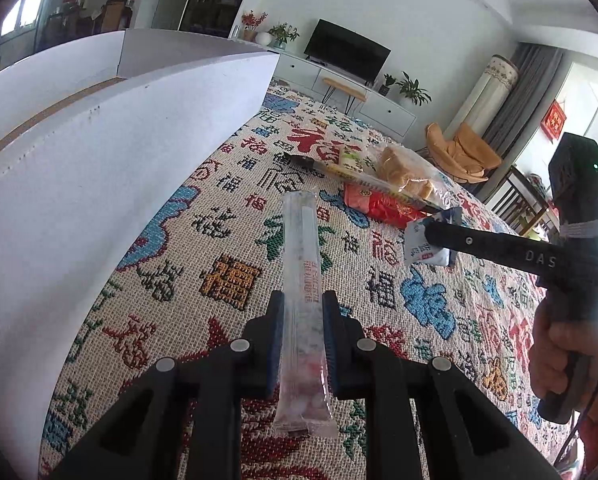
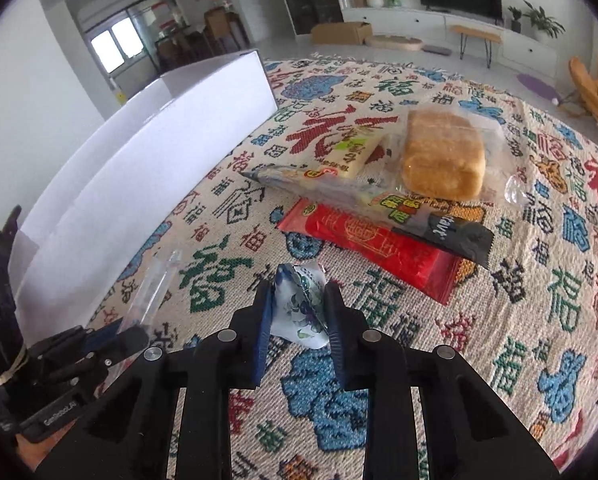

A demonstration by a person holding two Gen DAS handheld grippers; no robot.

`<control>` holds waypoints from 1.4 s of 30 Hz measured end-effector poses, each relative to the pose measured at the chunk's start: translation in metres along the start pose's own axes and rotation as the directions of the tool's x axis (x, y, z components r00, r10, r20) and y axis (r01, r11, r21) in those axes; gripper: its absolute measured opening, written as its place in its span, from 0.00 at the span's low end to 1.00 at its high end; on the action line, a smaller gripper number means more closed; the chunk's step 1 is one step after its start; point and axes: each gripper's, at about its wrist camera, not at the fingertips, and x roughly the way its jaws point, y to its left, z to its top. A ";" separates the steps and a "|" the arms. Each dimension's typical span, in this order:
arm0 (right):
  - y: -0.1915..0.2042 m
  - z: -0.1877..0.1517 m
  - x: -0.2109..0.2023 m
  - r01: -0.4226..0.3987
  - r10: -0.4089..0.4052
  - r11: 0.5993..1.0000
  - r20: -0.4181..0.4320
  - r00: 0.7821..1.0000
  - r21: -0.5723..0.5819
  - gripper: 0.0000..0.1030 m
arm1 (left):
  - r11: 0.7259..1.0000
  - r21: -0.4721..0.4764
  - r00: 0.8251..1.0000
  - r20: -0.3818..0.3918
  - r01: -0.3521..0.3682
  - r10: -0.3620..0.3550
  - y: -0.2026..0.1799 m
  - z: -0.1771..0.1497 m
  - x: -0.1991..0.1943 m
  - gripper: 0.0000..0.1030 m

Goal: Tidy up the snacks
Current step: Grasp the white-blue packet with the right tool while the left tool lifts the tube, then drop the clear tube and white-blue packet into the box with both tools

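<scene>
A long clear stick pack [image 1: 302,280] with red printing too small to be read is clamped between the pads of the left gripper [image 1: 302,300], its far end pointing toward twelve o'clock in the left wrist view. A small white and blue pouch [image 2: 301,300] with a leafy pattern is pinched by the right gripper [image 2: 299,300]; blue and red characters on it are seen from the left wrist view but cannot be made out. The letters "DAS" are moulded on the right gripper's finger [image 1: 499,246], which is held by a hand [image 1: 563,344] at three o'clock. The remaining snacks lie on the patterned cloth [image 2: 479,320] at about one o'clock of the right gripper: a red packet [image 2: 375,246], a long wrapper with a black end [image 2: 455,232], a pale green-labelled bar [image 2: 353,152] and a wrapped bread loaf [image 2: 443,156]. A white box [image 2: 147,168] stands at ten o'clock.
</scene>
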 end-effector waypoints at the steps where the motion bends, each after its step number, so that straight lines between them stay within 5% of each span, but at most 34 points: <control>1: 0.002 -0.003 -0.010 -0.007 0.007 1.000 0.012 1.000 -0.005 0.26 | 1.000 -0.002 1.000 0.007 0.008 -0.008 0.000 0.000 -0.003 0.17; 11: 0.009 -0.025 -0.043 -0.009 0.009 1.000 0.000 1.000 -0.021 0.26 | 0.996 -0.020 0.996 0.038 0.087 -0.086 -0.019 -0.011 -0.056 0.17; 17: 0.055 0.018 -0.075 -0.115 0.119 0.992 0.099 0.988 -0.049 0.26 | 0.988 -0.083 0.982 0.147 0.129 -0.116 -0.003 0.027 -0.114 0.17; 22: 0.136 0.074 -0.087 -0.243 0.264 0.960 0.158 0.951 -0.141 0.26 | 0.992 -0.123 0.975 0.218 -0.022 0.048 0.049 0.068 -0.160 0.17; 27: 0.214 0.108 -0.055 -0.281 0.319 0.934 0.158 0.934 -0.221 0.26 | 0.954 -0.131 0.946 0.150 -0.268 0.286 0.107 0.081 -0.154 0.18; 30: 0.237 0.116 -0.022 -0.267 0.303 0.937 0.146 0.942 -0.225 0.29 | 0.933 -0.109 0.931 0.092 -0.343 0.353 0.125 0.073 -0.144 0.46; 31: 0.240 0.116 -0.013 -0.249 0.284 0.941 0.133 0.950 -0.230 0.33 | 0.922 -0.112 0.921 0.083 -0.372 0.381 0.127 0.068 -0.143 0.71; 32: 0.242 0.116 -0.005 -0.230 0.262 0.945 0.115 0.958 -0.232 0.39 | 0.914 -0.113 0.912 0.091 -0.390 0.400 0.127 0.064 -0.142 0.82; 34: 0.233 0.108 -0.007 -0.214 0.245 0.951 0.124 0.962 -0.221 0.57 | 0.914 -0.104 0.908 0.115 -0.393 0.404 0.121 0.054 -0.143 0.84; 36: 0.217 0.094 -0.016 -0.187 0.224 0.958 0.162 0.961 -0.217 0.64 | 0.922 -0.098 0.916 0.114 -0.375 0.384 0.112 0.047 -0.140 0.84; 42: 0.140 0.033 -0.028 0.001 0.040 0.973 0.174 0.984 -0.232 0.69 | 0.966 0.008 0.958 0.130 -0.259 0.256 0.039 0.030 -0.133 0.84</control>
